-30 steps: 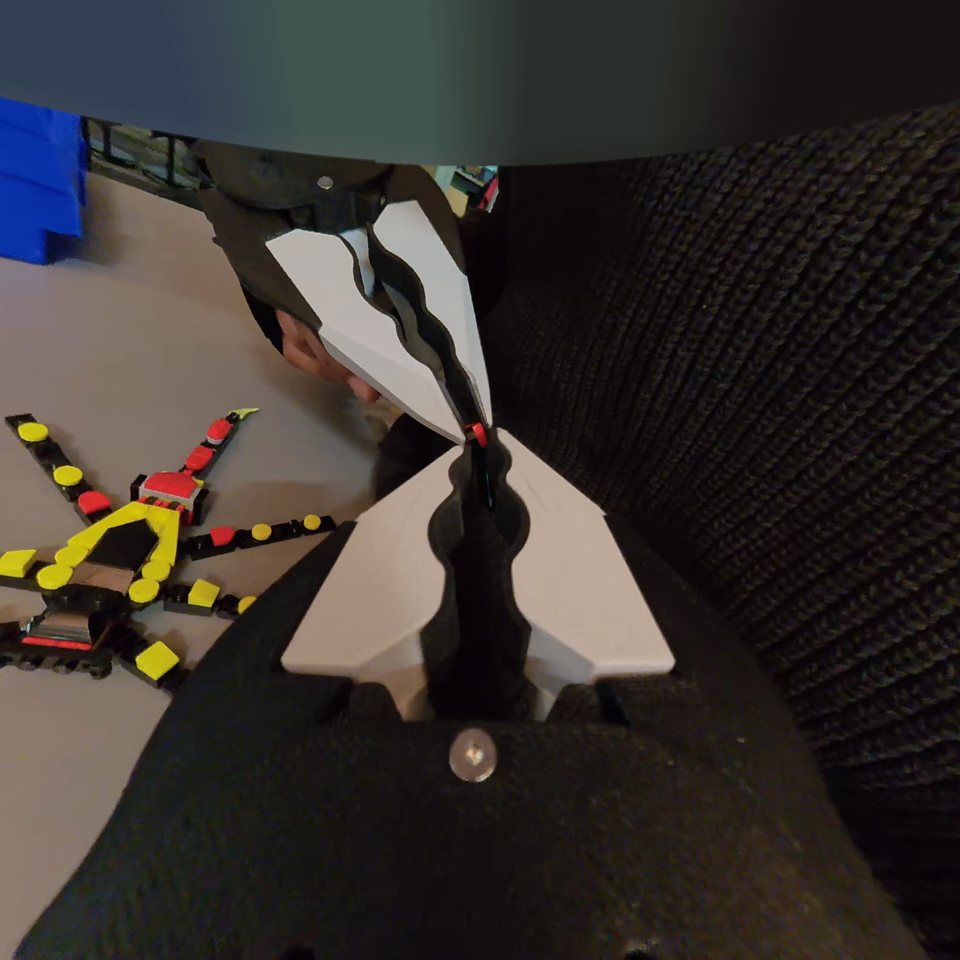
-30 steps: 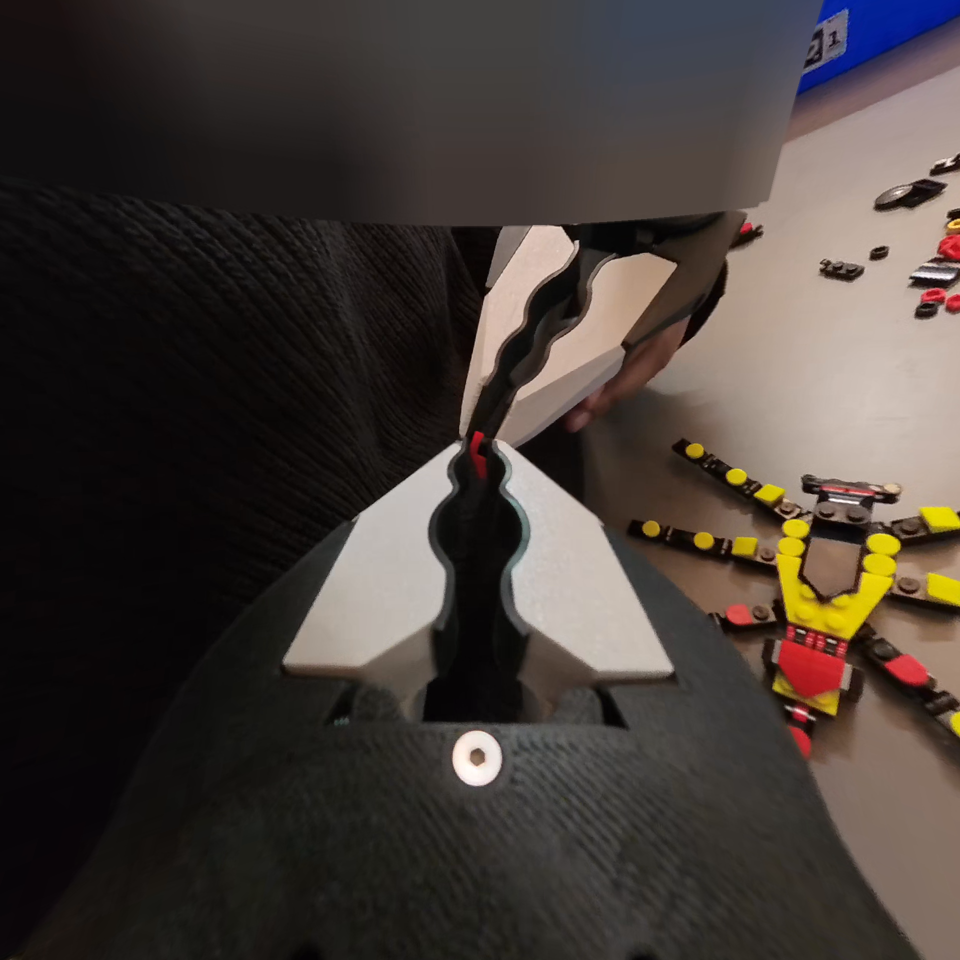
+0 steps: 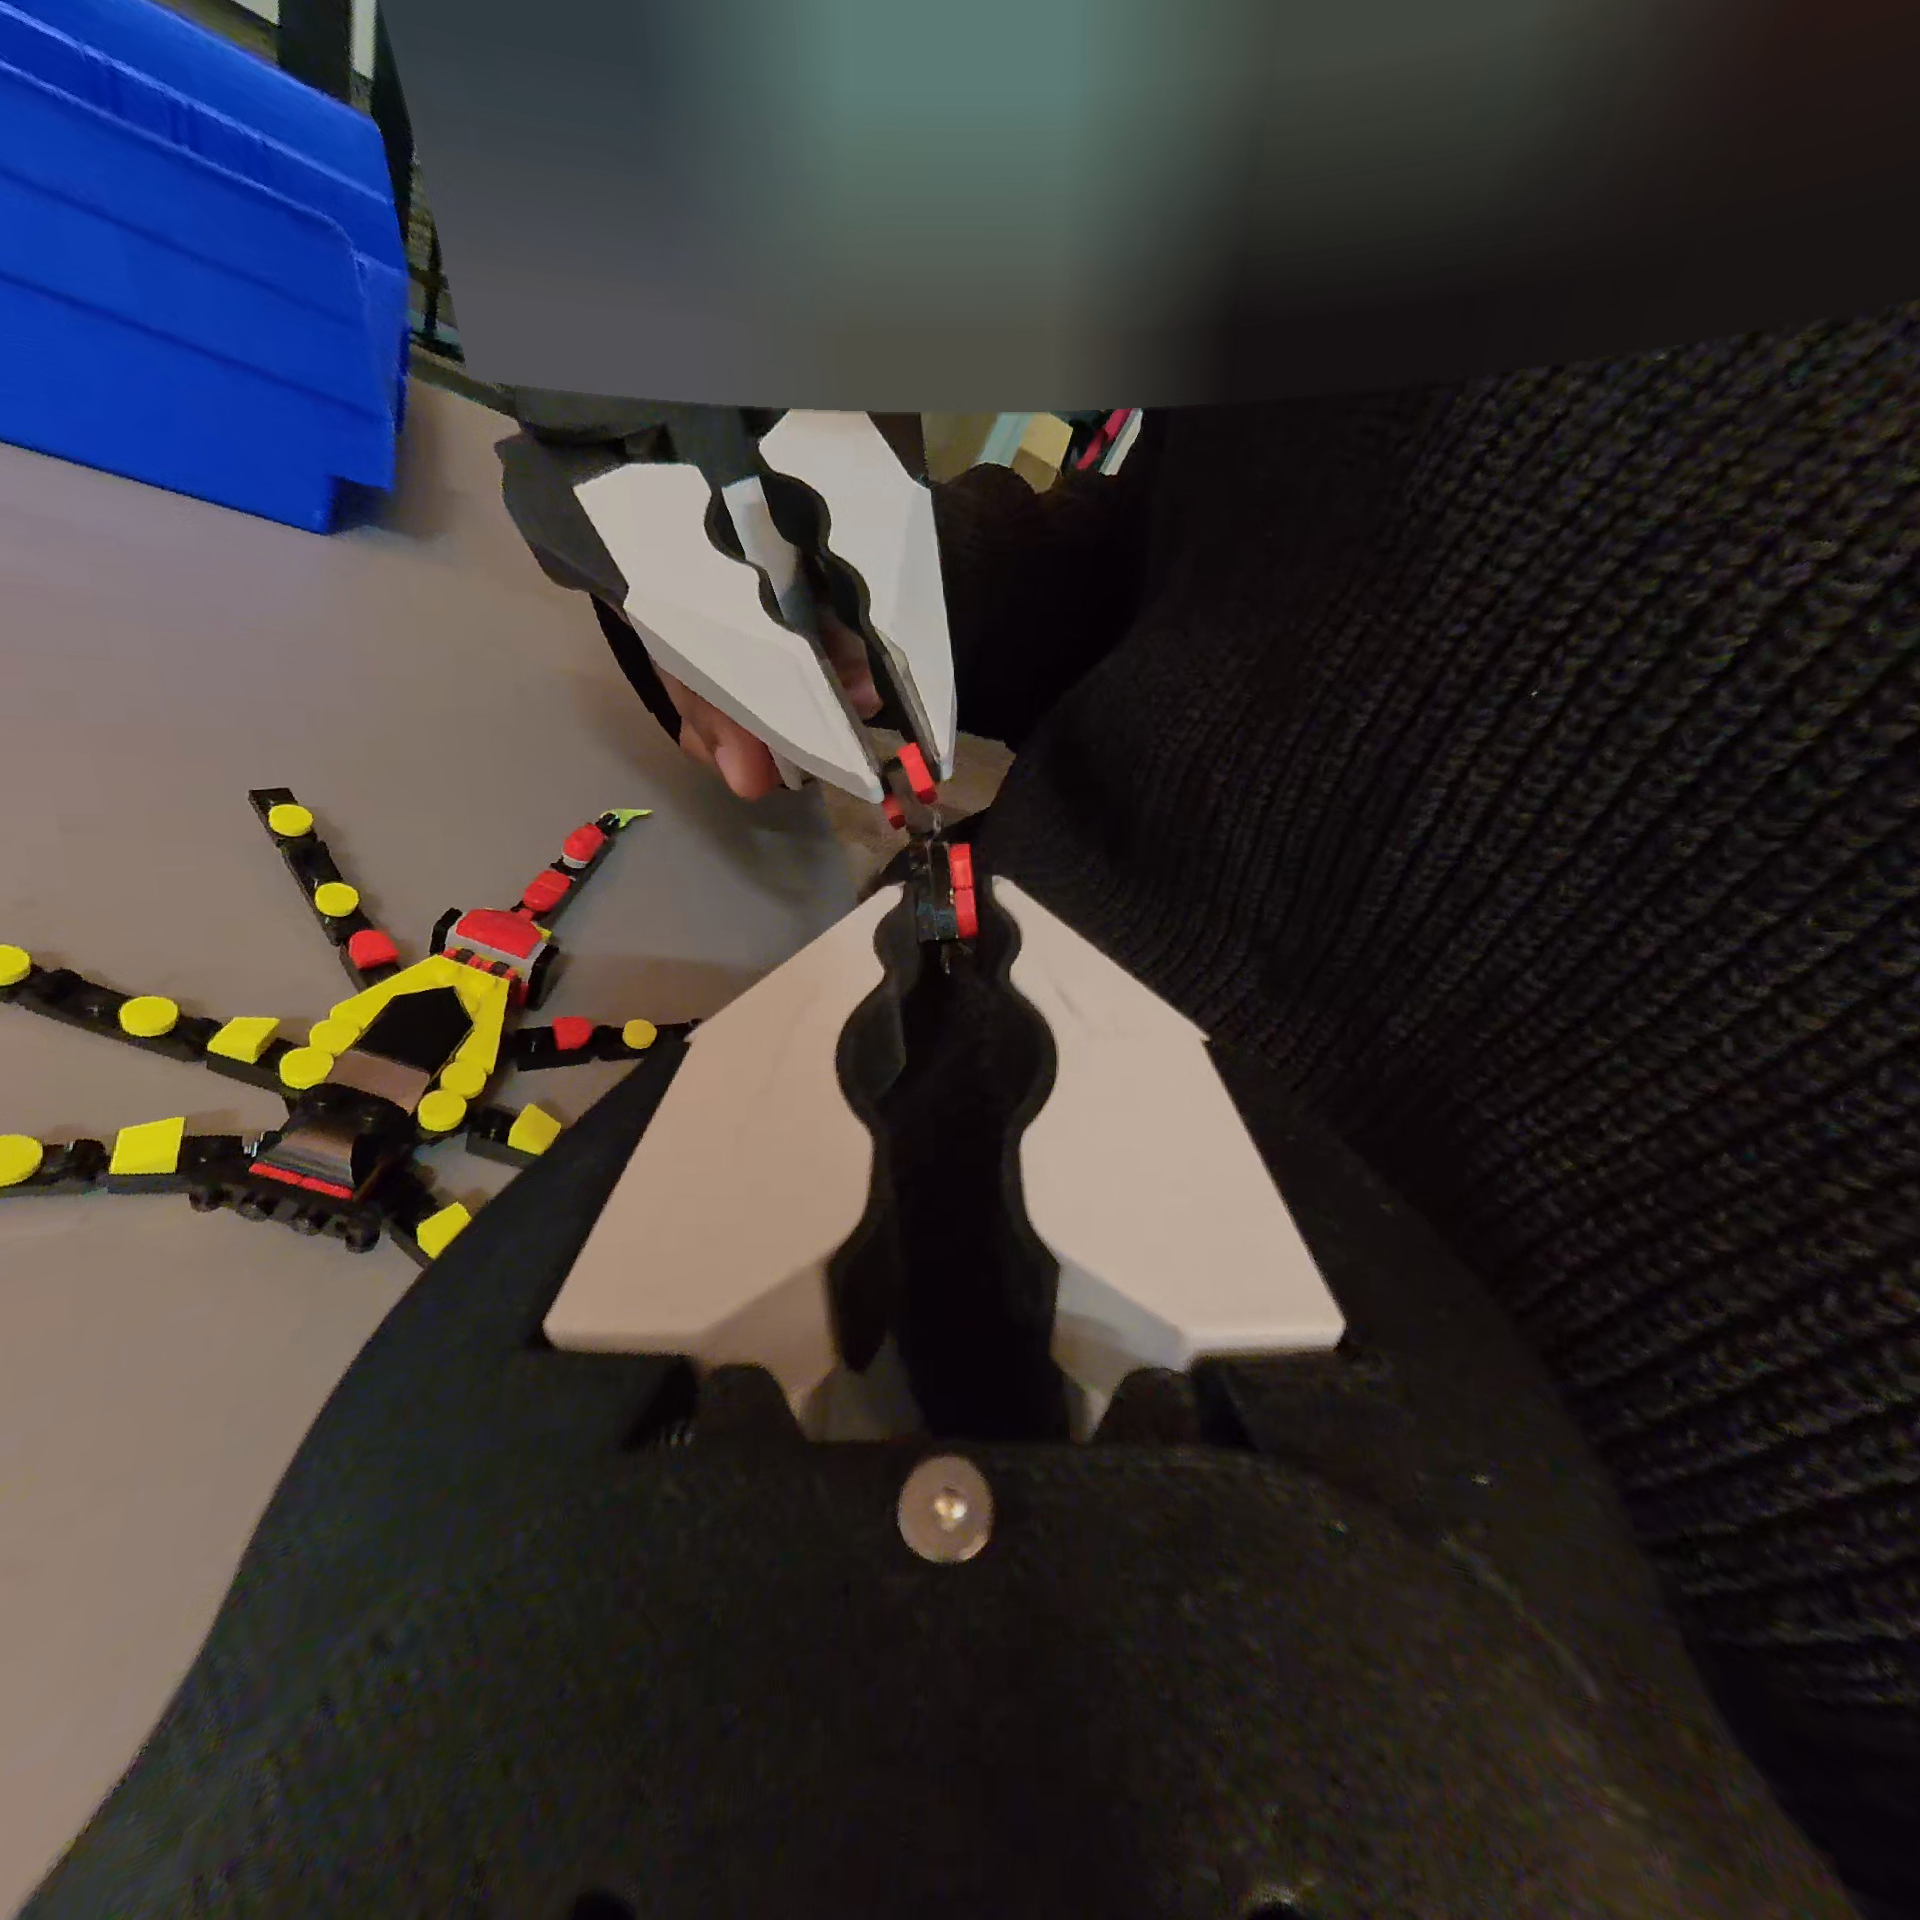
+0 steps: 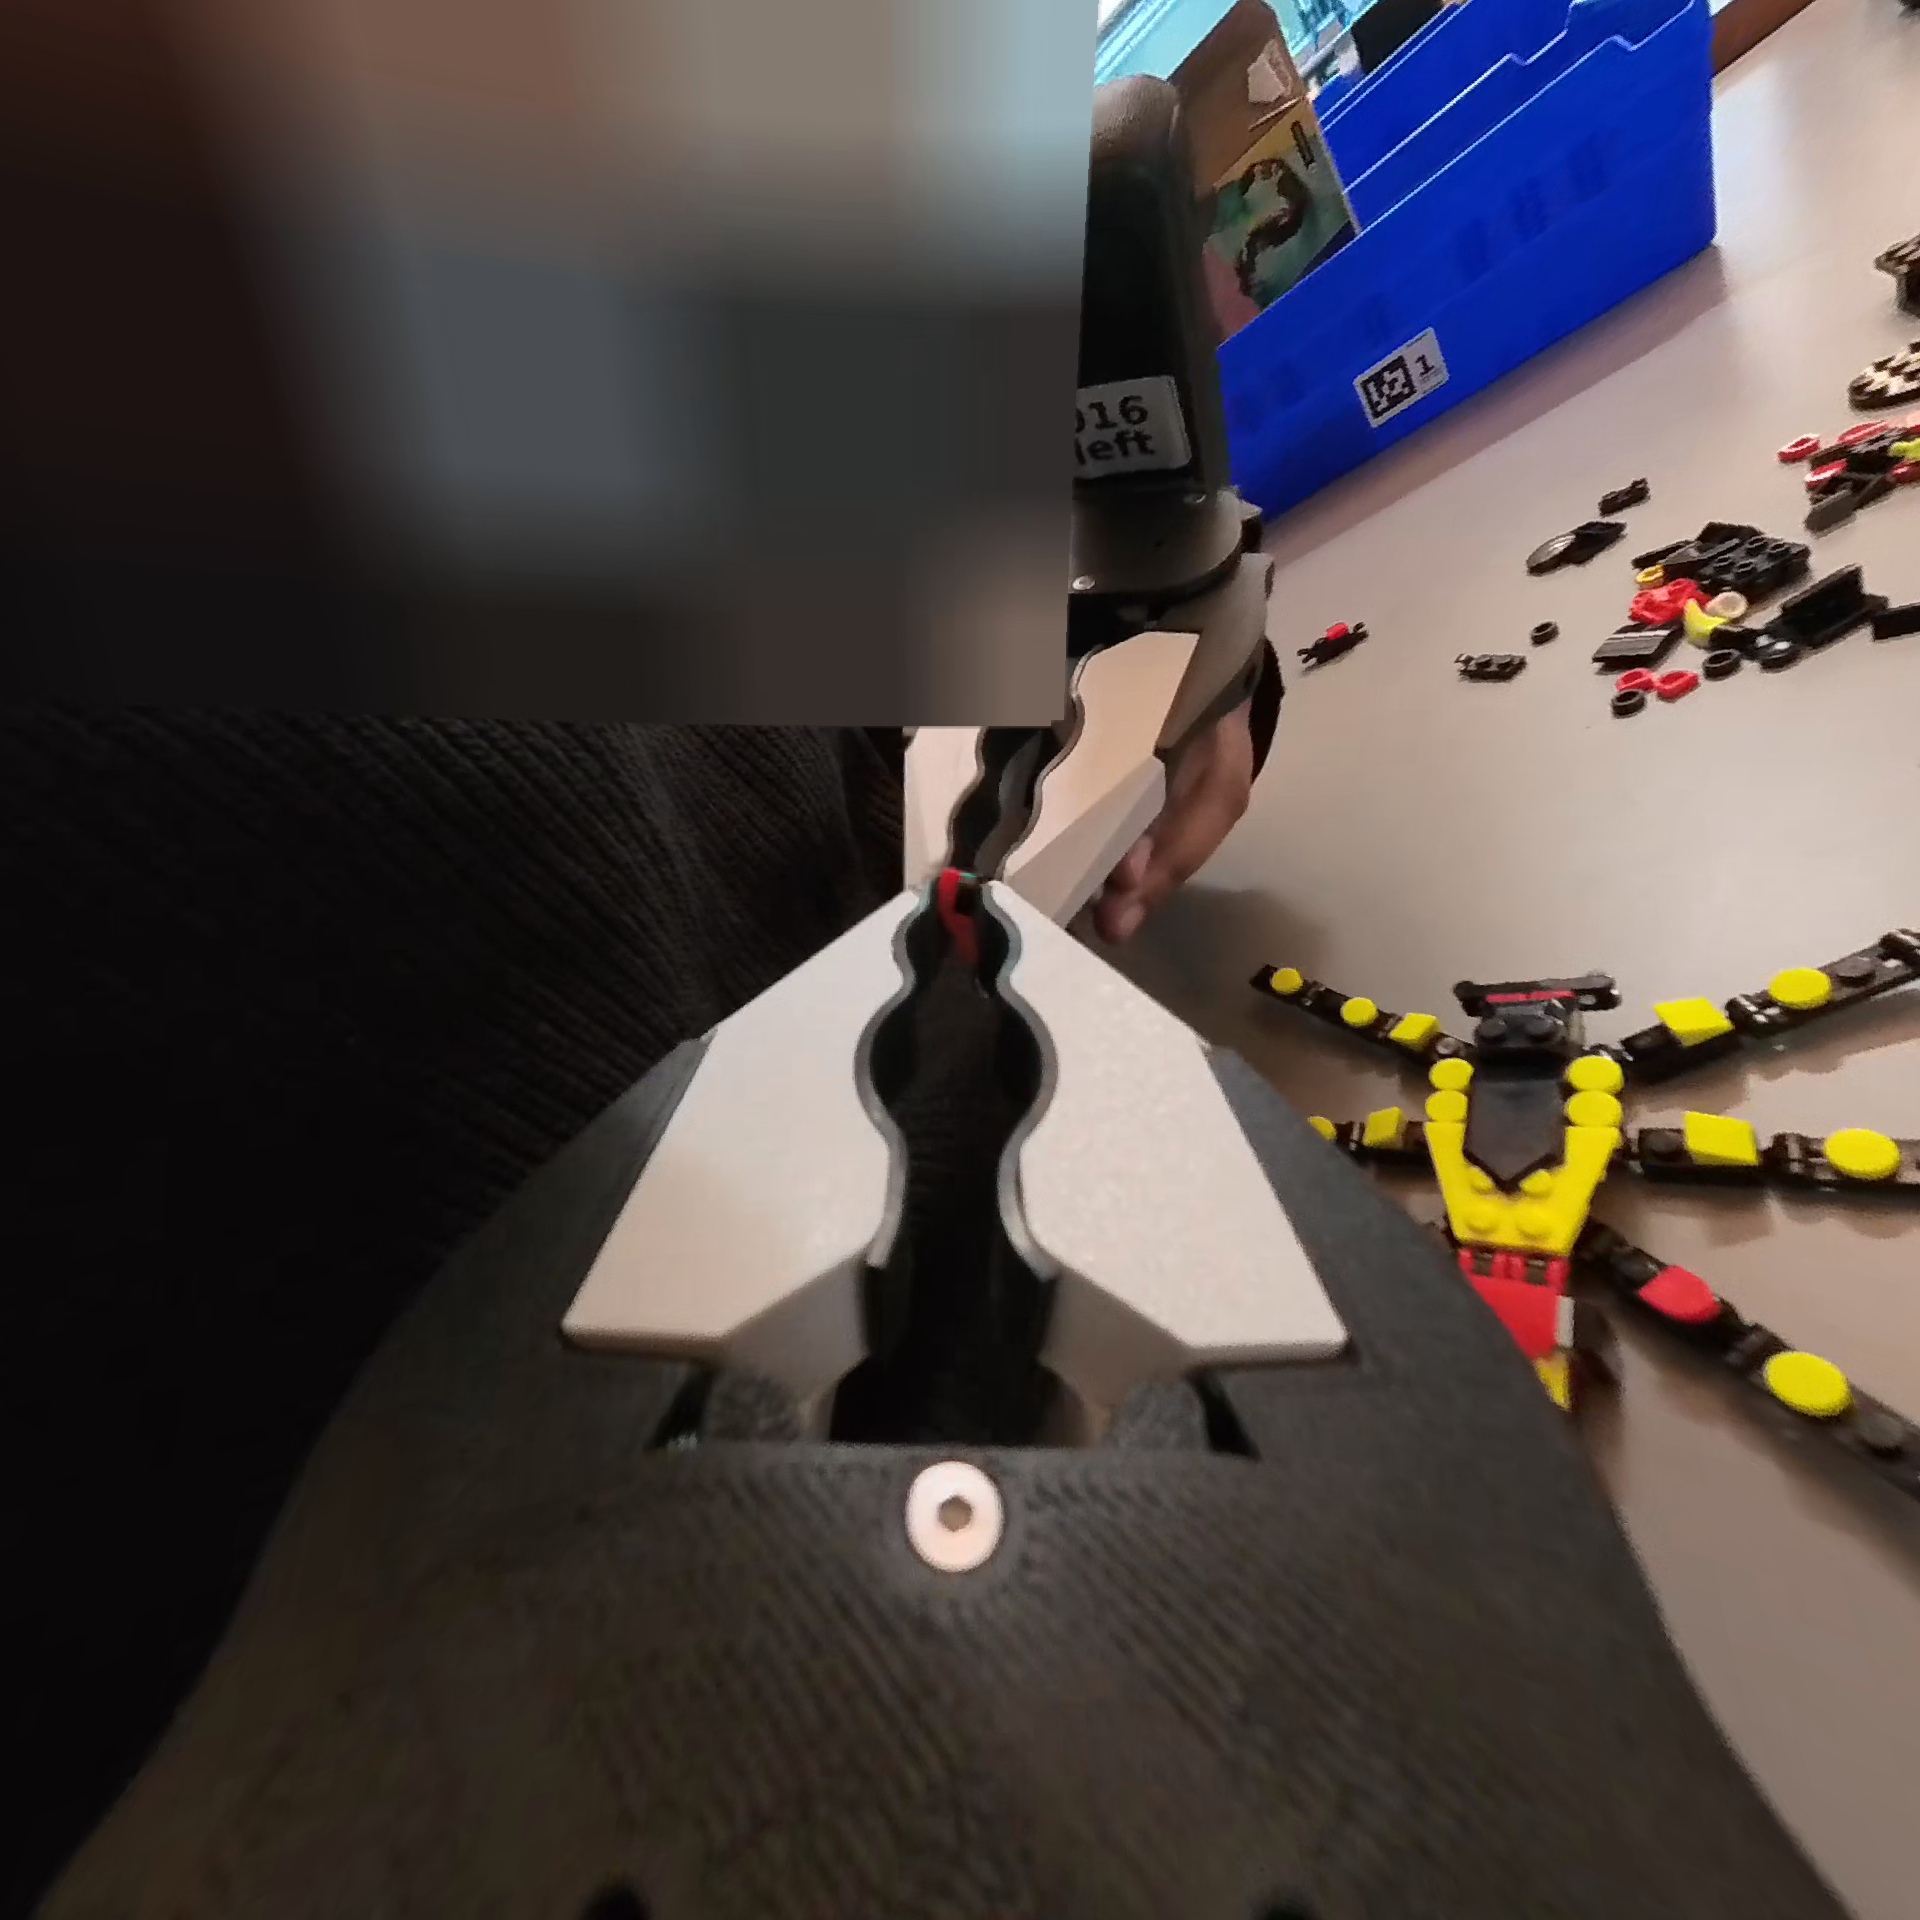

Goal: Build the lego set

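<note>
My left gripper is shut on a small black-and-red lego piece, held in the air in front of a person's black sweater. My right gripper comes down from above, shut on a small red-and-black piece. The two pieces meet tip to tip; I cannot tell whether they are joined. In the right wrist view my right gripper is shut on the red piece, and the left gripper's fingers meet it from beyond. The yellow, black and red spider model lies flat on the table.
A blue bin stands at the back of the grey table. Several loose black, red and yellow pieces lie at the far right. A person's hand holds the left gripper. The black sweater is close behind the tips. Only a small space, under 4 cm, lies between the two pairs of fingers.
The two gripper tips were pressed together on one red spot; now they stand slightly apart, each showing its own piece. Both views have swung, so more of the blue bin shows.
</note>
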`<state>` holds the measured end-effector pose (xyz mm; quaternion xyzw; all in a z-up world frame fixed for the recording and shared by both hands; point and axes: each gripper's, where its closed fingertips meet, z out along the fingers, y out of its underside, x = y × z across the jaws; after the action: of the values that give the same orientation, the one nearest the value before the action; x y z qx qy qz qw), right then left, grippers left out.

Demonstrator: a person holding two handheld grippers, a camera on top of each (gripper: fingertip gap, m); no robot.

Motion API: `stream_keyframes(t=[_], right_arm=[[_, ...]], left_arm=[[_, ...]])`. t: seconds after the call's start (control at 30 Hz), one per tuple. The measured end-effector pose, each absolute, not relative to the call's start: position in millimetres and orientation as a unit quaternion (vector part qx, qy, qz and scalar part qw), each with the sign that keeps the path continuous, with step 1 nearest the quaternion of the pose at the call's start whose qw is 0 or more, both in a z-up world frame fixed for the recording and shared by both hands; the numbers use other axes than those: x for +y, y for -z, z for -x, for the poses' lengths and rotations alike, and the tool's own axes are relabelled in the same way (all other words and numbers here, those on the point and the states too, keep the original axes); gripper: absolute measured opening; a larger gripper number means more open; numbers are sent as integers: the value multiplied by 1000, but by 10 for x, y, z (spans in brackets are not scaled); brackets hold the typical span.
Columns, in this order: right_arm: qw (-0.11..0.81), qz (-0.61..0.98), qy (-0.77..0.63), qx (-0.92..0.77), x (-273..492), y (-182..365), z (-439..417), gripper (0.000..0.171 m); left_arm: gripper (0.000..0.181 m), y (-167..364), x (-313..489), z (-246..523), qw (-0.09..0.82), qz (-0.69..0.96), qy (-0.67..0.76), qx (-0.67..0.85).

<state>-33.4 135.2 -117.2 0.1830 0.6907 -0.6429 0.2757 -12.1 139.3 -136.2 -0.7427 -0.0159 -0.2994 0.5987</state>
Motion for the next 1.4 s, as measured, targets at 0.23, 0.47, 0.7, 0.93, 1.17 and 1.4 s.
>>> stream_keyframes(t=[0.23, 0.47, 0.7, 0.93, 1.17, 1.4], right_arm=[[304, -192, 622, 696, 1320, 1245, 290, 14], [271, -188, 616, 715, 1305, 1292, 314, 8], [251, -214, 612, 719, 1337, 1337, 418, 8], [199, -226, 606, 736, 1356, 1380, 520, 7], [112, -224, 651, 717, 1426, 1207, 717, 39], [-154, -114, 594, 781, 1440, 1238, 821, 38]], left_arm=[[6, 1417, 1388, 83, 586, 757, 287, -2], [6, 1464, 1399, 113, 576, 766, 285, -13], [6, 1479, 1427, 224, 575, 769, 276, -51], [7, 1503, 1449, 337, 573, 766, 275, -98], [7, 1318, 1446, 556, 618, 675, 348, -202], [6, 1200, 1438, 735, 627, 497, 502, -330]])
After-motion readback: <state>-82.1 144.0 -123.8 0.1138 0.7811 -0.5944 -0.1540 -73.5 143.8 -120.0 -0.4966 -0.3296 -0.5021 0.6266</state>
